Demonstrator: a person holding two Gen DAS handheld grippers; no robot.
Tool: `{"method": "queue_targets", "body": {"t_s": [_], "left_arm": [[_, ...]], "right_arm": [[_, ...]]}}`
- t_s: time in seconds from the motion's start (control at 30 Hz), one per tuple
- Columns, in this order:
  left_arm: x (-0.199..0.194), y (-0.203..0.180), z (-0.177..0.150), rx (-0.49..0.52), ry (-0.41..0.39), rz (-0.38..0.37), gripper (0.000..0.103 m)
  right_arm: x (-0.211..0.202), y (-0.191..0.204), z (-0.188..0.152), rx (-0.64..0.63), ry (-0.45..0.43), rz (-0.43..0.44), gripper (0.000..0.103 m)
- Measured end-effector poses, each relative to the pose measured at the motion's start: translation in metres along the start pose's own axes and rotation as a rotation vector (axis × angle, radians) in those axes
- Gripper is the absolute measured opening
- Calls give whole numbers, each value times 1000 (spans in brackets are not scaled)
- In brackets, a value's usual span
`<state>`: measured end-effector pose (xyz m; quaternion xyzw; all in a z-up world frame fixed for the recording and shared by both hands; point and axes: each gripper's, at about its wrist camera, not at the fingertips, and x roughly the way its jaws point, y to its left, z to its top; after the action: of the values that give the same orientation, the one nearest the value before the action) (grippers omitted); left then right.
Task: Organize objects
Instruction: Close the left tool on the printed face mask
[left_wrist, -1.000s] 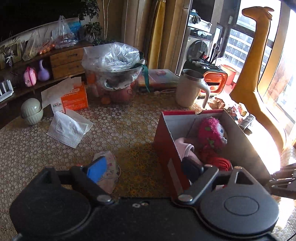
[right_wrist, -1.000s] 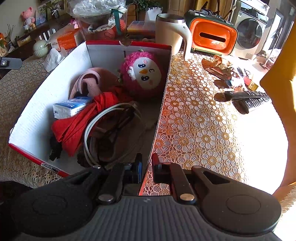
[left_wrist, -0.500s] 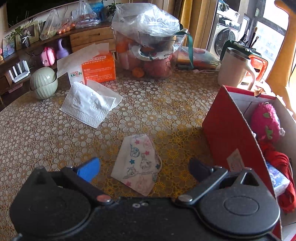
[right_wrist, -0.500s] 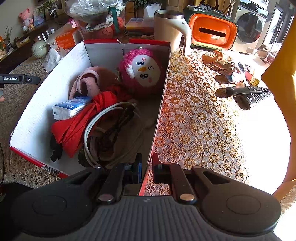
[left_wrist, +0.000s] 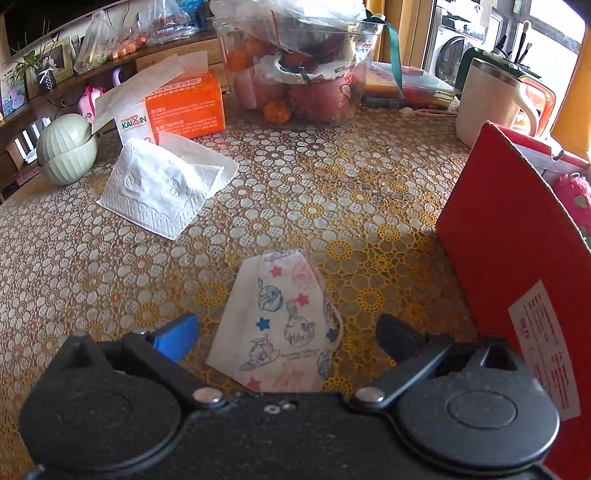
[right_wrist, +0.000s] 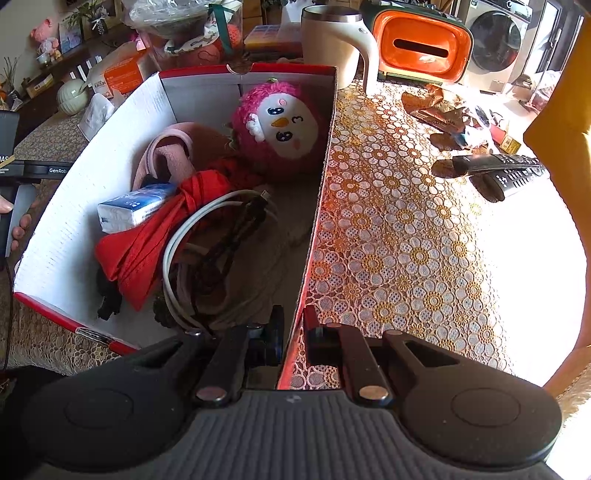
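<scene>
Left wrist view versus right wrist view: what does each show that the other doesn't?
Only the left wrist view shows the printed face mask lying between the fingers of the open left gripper.

Only the right wrist view shows the box's contents: pink plush toy, tissue pack, white cable; the right gripper clamps the box wall.

Both show the red box, cream mug and orange tissue box.

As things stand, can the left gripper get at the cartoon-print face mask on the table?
Probably yes. The left gripper is open with the face mask lying flat between its jaws, nothing on top of it. The red box stands clear to the side.
</scene>
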<state>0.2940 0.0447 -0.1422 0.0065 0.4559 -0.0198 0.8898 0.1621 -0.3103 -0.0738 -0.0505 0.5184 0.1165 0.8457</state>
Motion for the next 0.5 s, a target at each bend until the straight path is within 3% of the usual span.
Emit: {"method": "queue_targets", "body": {"t_s": [0.3, 0.4, 0.5], "left_arm": [[9, 3, -1, -12, 18, -9, 95], [7, 4, -1, -15, 9, 3, 87], [4, 7, 0, -21, -1, 9, 71]], "right_arm": [[1, 0, 0, -2, 1, -1, 10], [1, 0, 0, -2, 1, -2, 10], [2, 1, 0, -2, 3, -4, 10]]}}
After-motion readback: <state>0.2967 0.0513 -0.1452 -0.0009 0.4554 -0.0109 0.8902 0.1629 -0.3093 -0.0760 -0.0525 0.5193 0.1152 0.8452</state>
